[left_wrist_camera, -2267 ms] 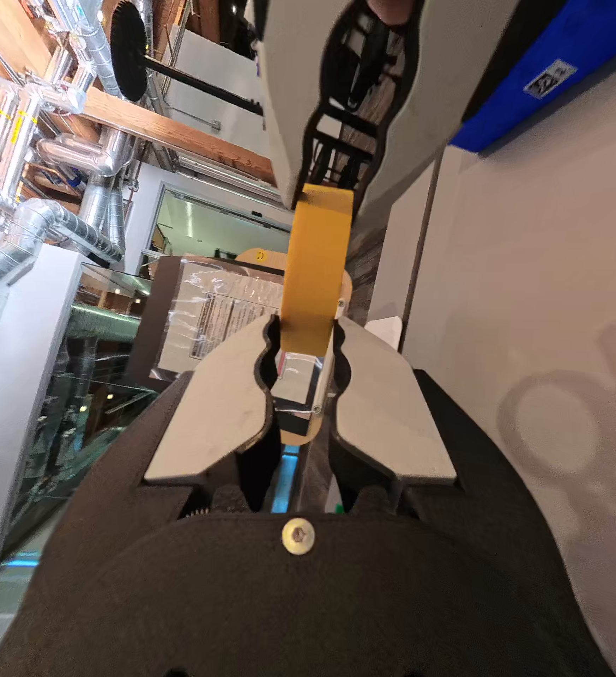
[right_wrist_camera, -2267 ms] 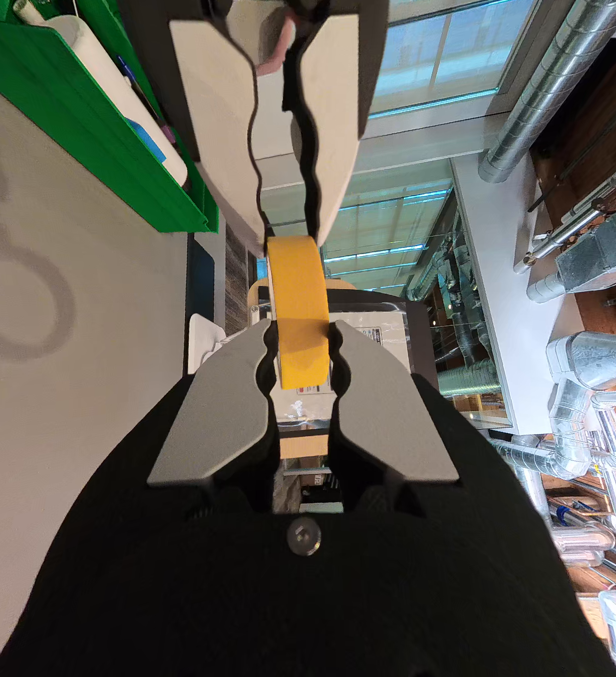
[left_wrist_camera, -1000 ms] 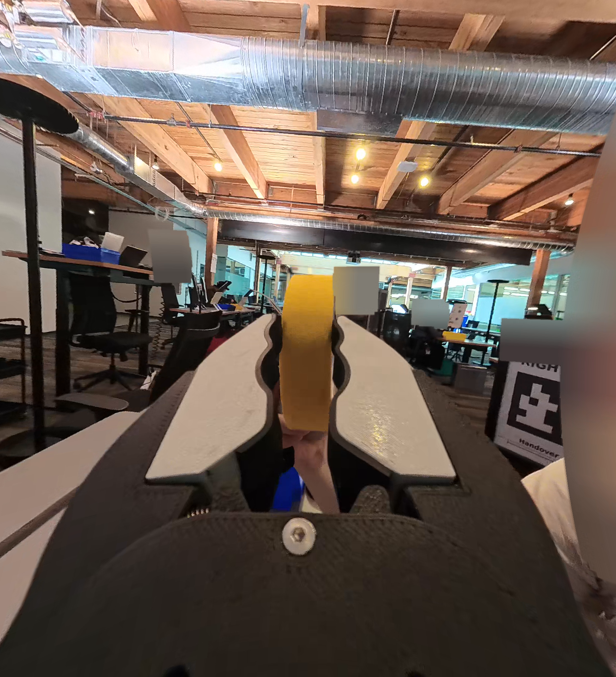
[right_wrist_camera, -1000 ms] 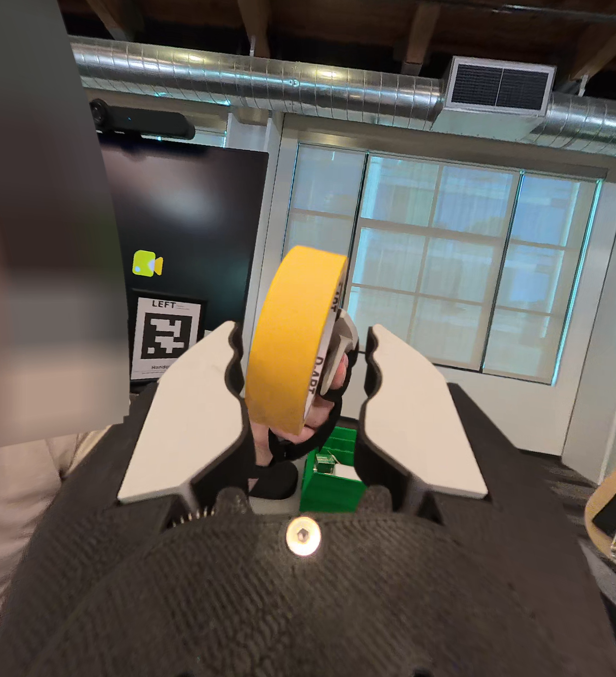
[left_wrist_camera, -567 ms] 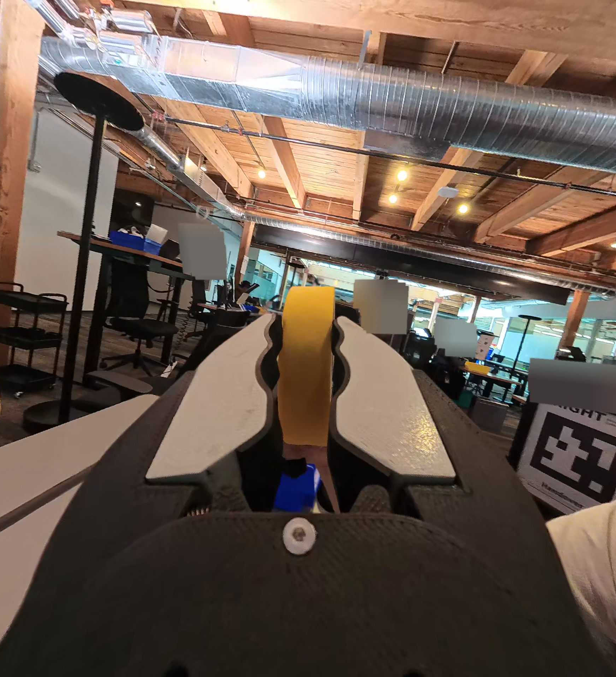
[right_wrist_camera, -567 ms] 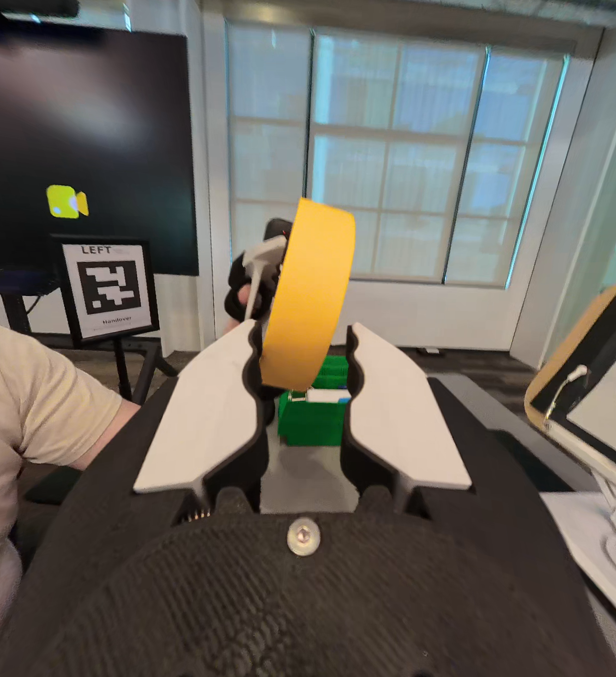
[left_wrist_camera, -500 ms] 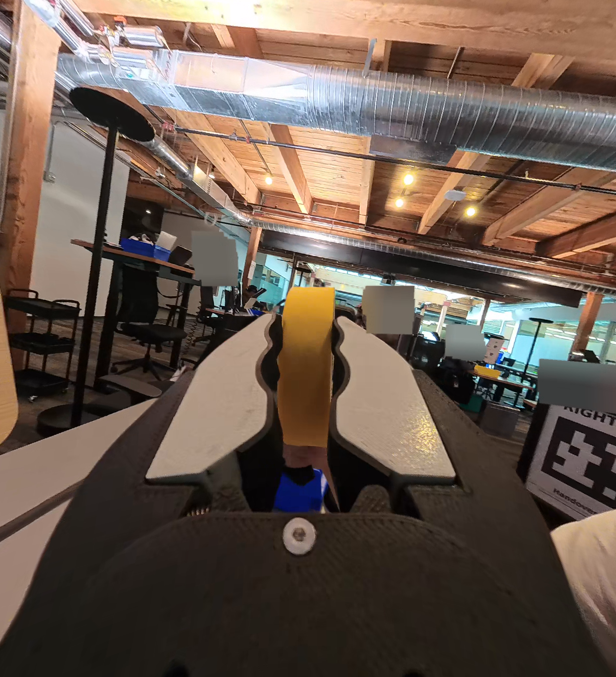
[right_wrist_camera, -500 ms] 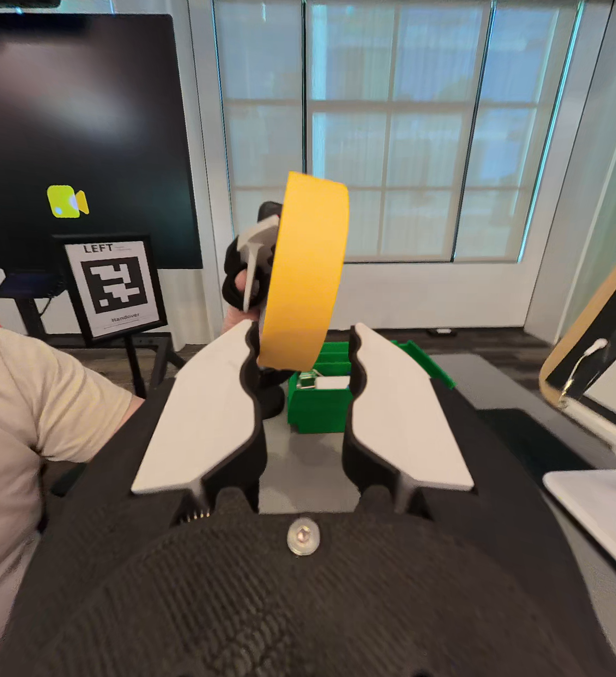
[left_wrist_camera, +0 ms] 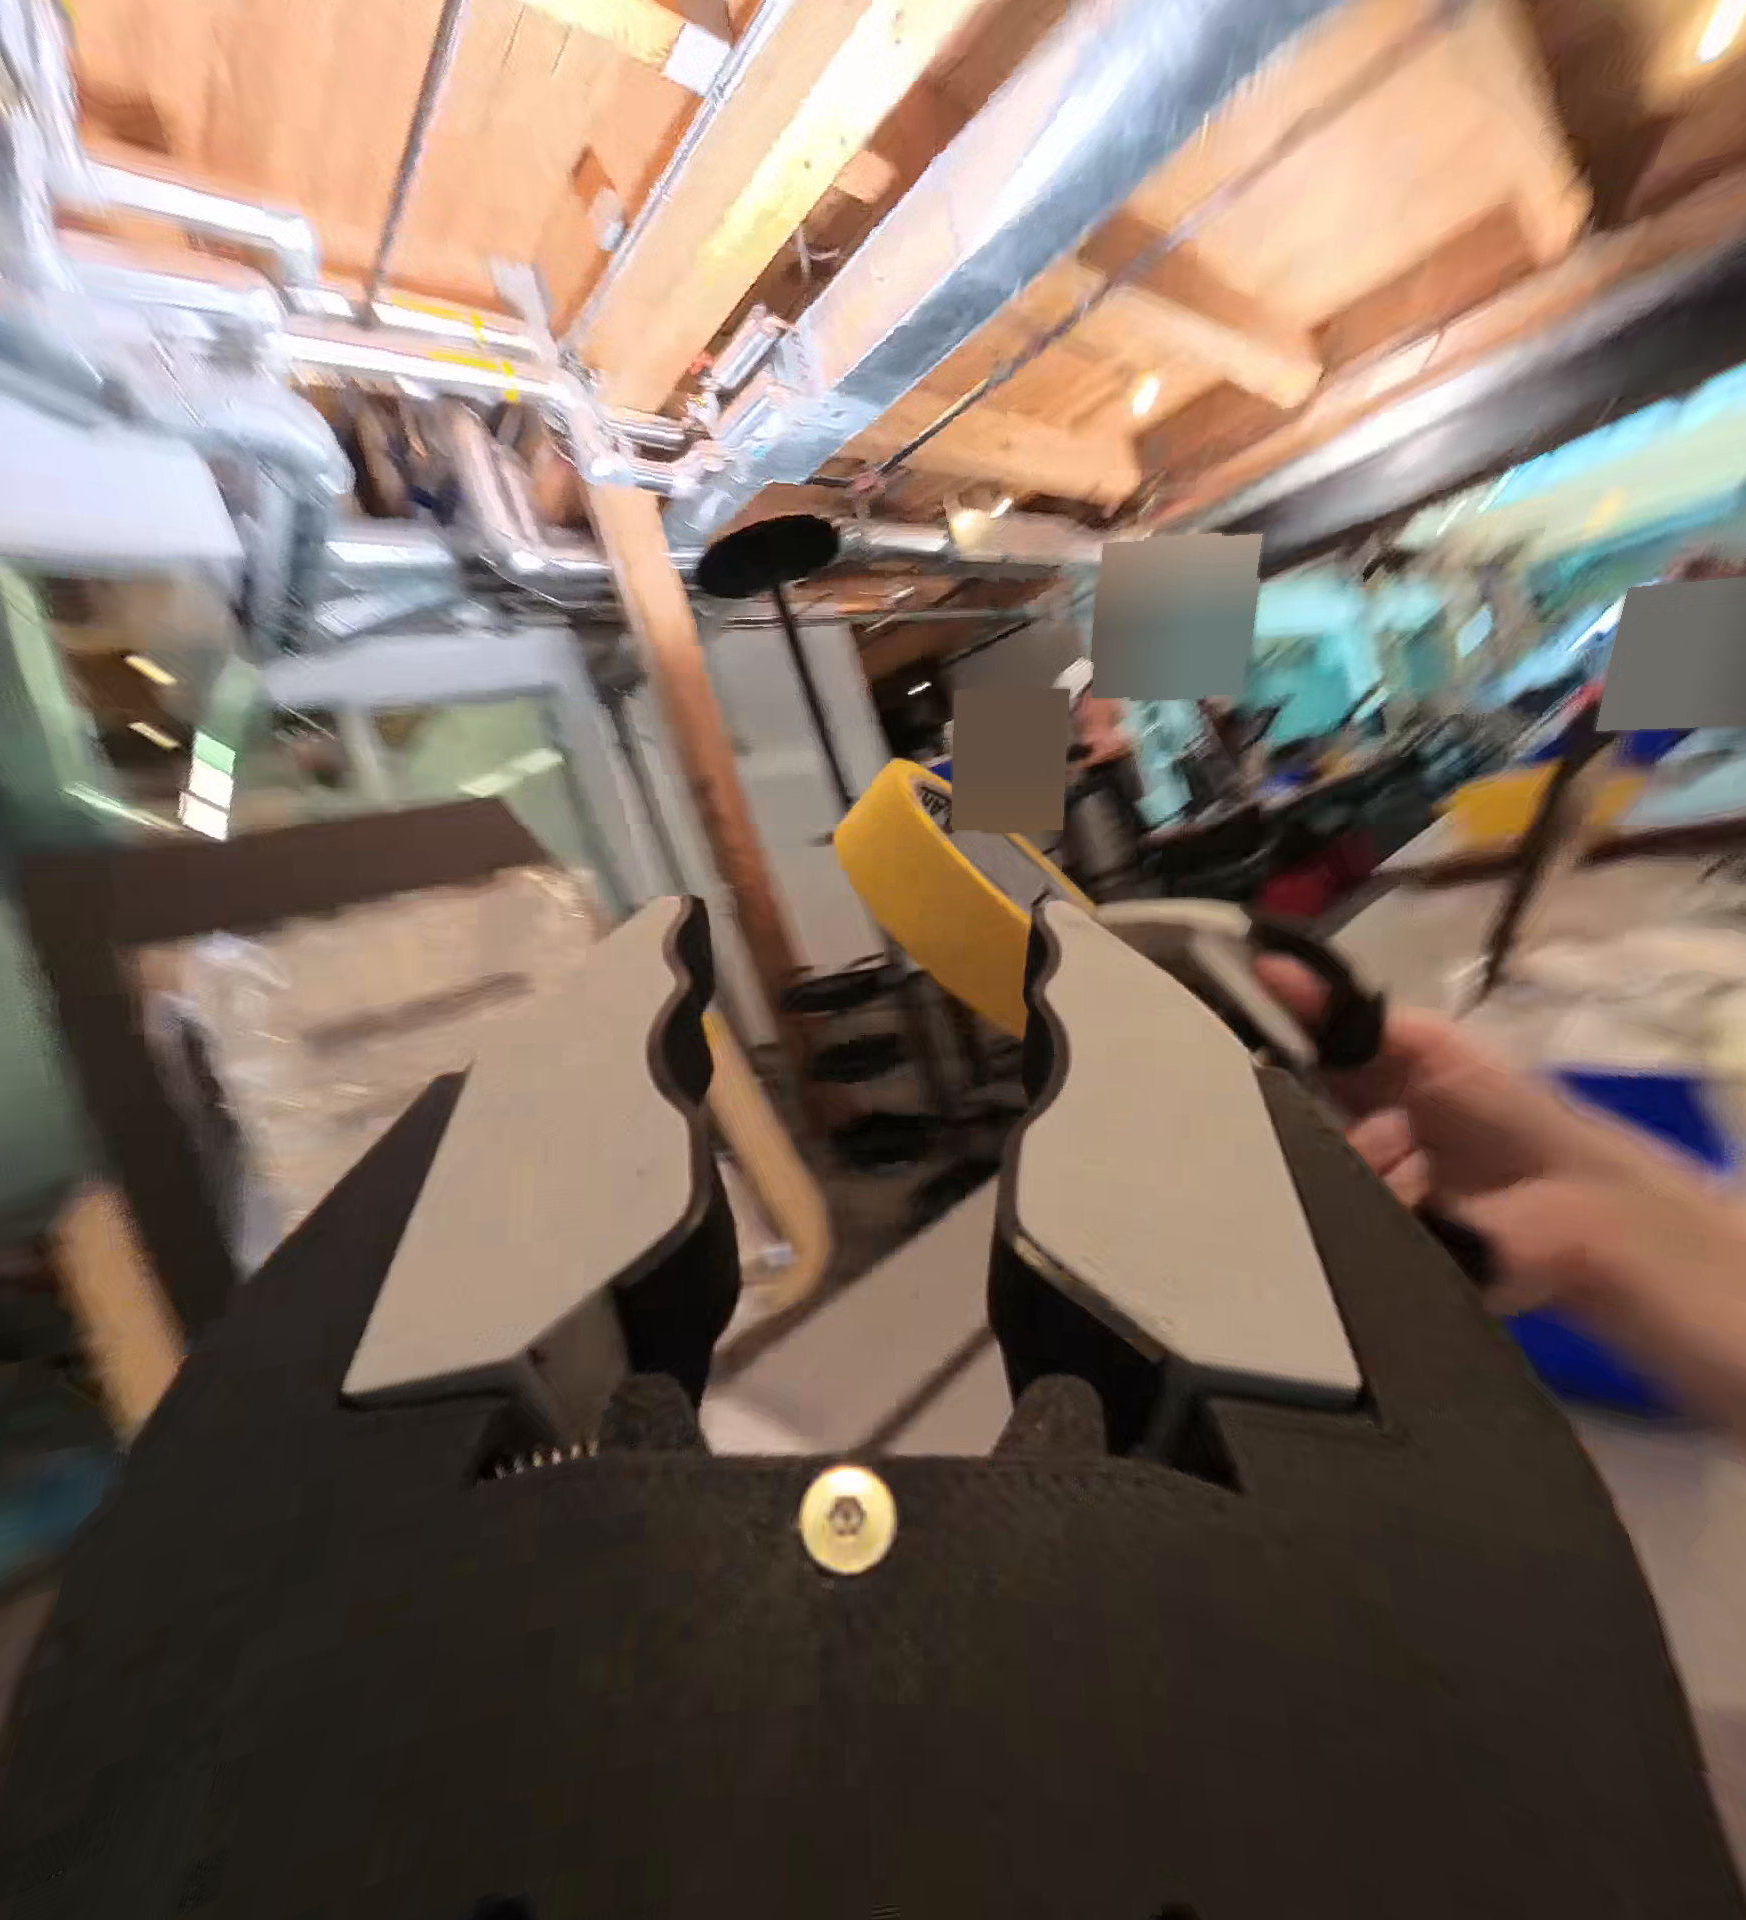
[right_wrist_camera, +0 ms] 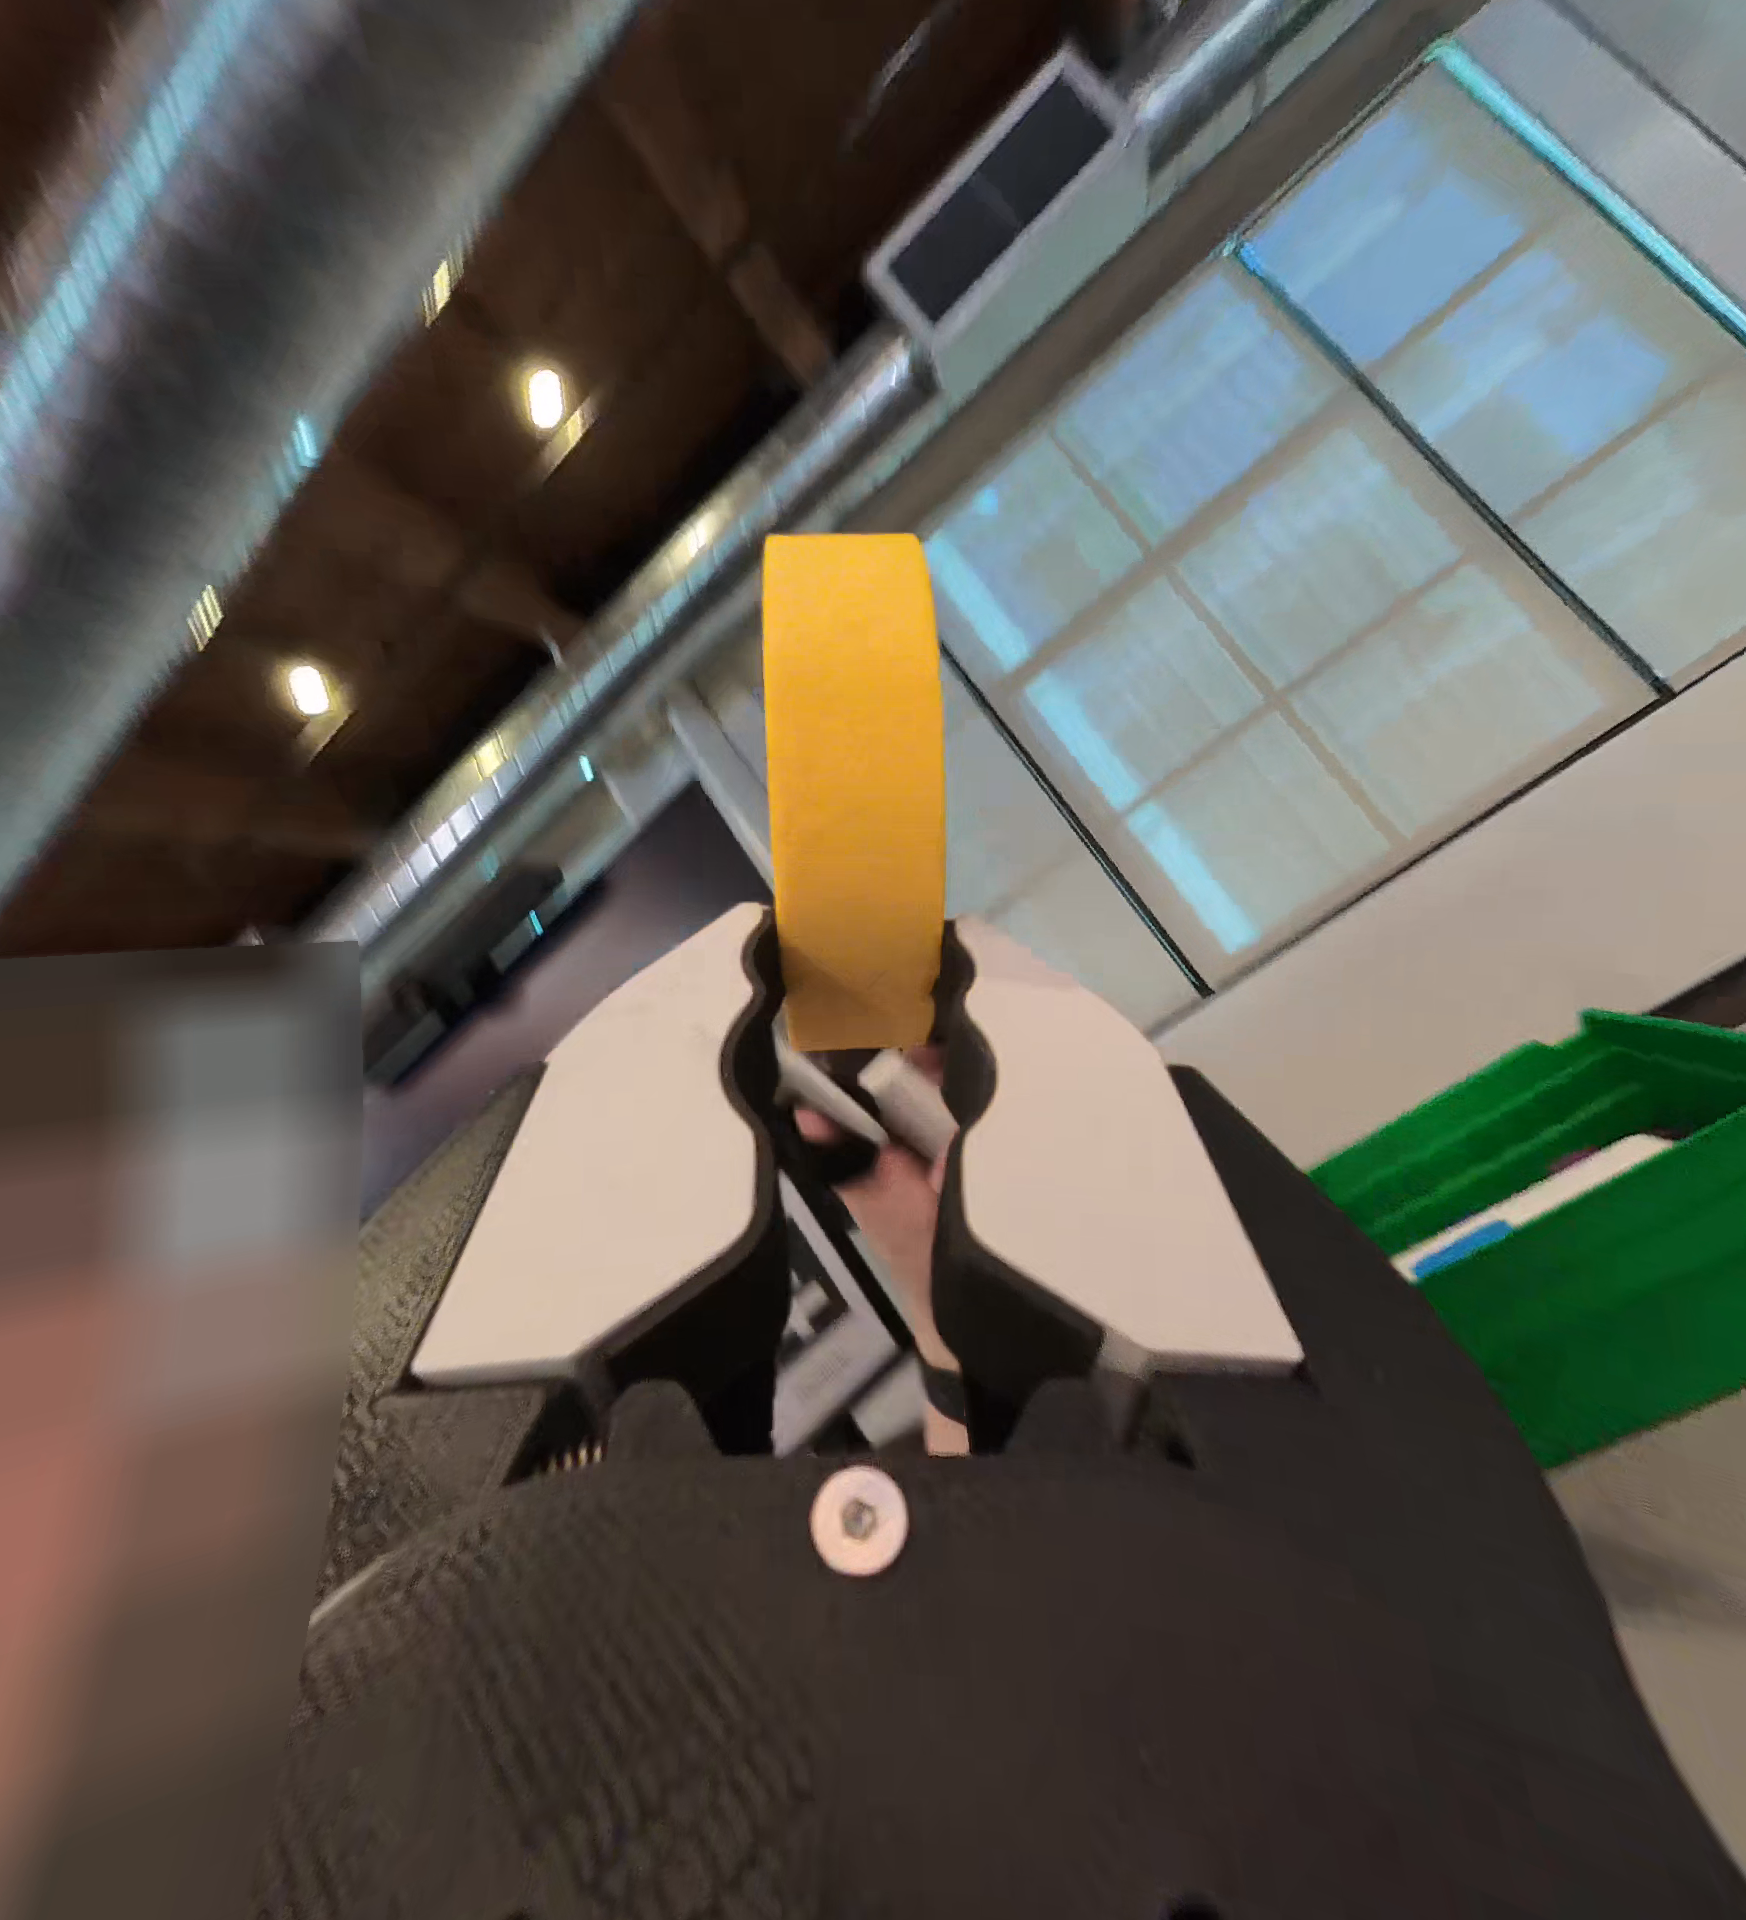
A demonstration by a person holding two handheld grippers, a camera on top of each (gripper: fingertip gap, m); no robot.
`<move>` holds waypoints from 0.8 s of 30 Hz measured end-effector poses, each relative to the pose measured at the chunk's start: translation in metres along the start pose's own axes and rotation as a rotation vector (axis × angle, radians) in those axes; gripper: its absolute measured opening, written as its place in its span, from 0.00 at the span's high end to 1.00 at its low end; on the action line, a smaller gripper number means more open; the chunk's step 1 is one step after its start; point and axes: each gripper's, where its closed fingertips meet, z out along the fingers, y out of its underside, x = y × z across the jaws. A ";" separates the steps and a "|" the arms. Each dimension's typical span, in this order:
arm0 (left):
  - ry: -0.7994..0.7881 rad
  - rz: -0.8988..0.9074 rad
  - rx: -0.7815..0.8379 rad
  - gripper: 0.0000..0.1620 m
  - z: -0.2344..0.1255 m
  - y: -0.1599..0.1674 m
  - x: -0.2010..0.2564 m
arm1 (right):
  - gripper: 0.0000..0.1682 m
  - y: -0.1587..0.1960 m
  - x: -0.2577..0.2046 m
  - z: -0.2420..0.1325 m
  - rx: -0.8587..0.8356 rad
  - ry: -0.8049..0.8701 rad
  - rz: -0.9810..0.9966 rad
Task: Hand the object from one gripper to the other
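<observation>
The yellow tape roll (right_wrist_camera: pixel 853 769) stands on edge between the jaws of my right gripper (right_wrist_camera: pixel 856 956), which is shut on its lower part. My left gripper (left_wrist_camera: pixel 864 935) is open and empty. In the left wrist view the tape roll (left_wrist_camera: pixel 926 914) sits just beyond my right fingertip, held by the other gripper's grey fingers (left_wrist_camera: pixel 1222 977), with a hand (left_wrist_camera: pixel 1471 1132) behind them. In the right wrist view the other gripper's grey fingers (right_wrist_camera: pixel 900 1107) show below the roll, through the gap. Both views are motion-blurred.
A green bin (right_wrist_camera: pixel 1627 1195) sits at the right in the right wrist view. A blue bin (left_wrist_camera: pixel 1669 1132) lies behind the hand. A wooden post (left_wrist_camera: pixel 682 748) and a black floor lamp (left_wrist_camera: pixel 770 545) stand ahead in the left wrist view.
My left gripper has opened and let go of the tape roll. My right gripper has shut on it. Both views have swung and tilted, and the roll now sits right of my left jaws.
</observation>
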 end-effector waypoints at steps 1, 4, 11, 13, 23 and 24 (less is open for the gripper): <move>-0.042 0.184 -0.044 0.64 0.000 0.005 0.003 | 0.83 -0.006 0.007 -0.004 0.051 0.009 0.068; -0.116 0.683 -0.210 0.61 0.008 0.036 0.016 | 0.83 -0.016 0.032 -0.018 0.151 0.055 0.212; -0.247 1.131 -0.264 0.62 0.029 0.100 0.004 | 0.83 0.004 0.076 -0.025 0.066 0.176 0.305; -0.234 1.240 -0.224 0.62 0.029 0.106 0.007 | 0.83 0.007 0.082 -0.025 0.051 0.196 0.306; -0.162 1.333 -0.278 0.74 0.030 0.135 0.011 | 0.83 0.032 0.085 -0.014 -0.126 0.267 0.244; -0.161 1.320 -0.289 0.75 0.029 0.136 0.010 | 0.83 0.032 0.085 -0.014 -0.139 0.287 0.205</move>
